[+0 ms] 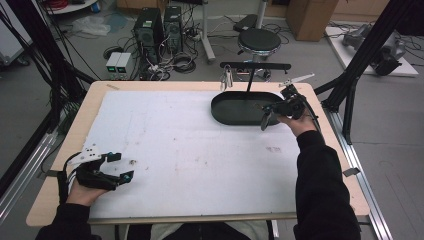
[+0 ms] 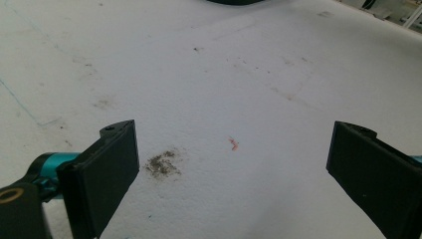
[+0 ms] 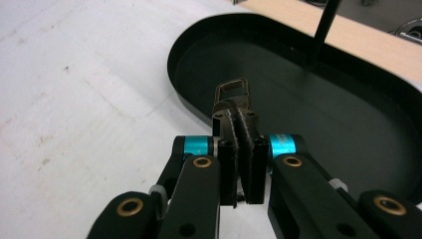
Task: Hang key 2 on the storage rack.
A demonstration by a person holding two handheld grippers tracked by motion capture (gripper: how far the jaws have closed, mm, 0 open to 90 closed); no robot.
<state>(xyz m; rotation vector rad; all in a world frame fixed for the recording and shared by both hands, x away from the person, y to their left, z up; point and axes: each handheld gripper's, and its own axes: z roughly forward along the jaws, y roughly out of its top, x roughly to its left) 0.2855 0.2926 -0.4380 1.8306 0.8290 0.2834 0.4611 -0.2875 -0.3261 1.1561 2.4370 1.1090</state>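
The right gripper (image 3: 238,149) is seen clenched on a small dark metal clasp (image 3: 232,95), held above the near left rim of the black oval tray (image 3: 348,134) at the far right of the white-covered worktop (image 1: 190,150). A thin black upright post (image 1: 249,82) stands in the tray. The left gripper (image 1: 120,166) rests at the near left, jaws released, nothing between them.

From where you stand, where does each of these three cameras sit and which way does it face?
High view: above the person's side, looking forward and down at the table; forearms, both grippers.
Left gripper view: on the left gripper, facing the white mat; open jaws.
Right gripper view: on the right gripper, clamping a small clip above the black tray.
All share the tray.
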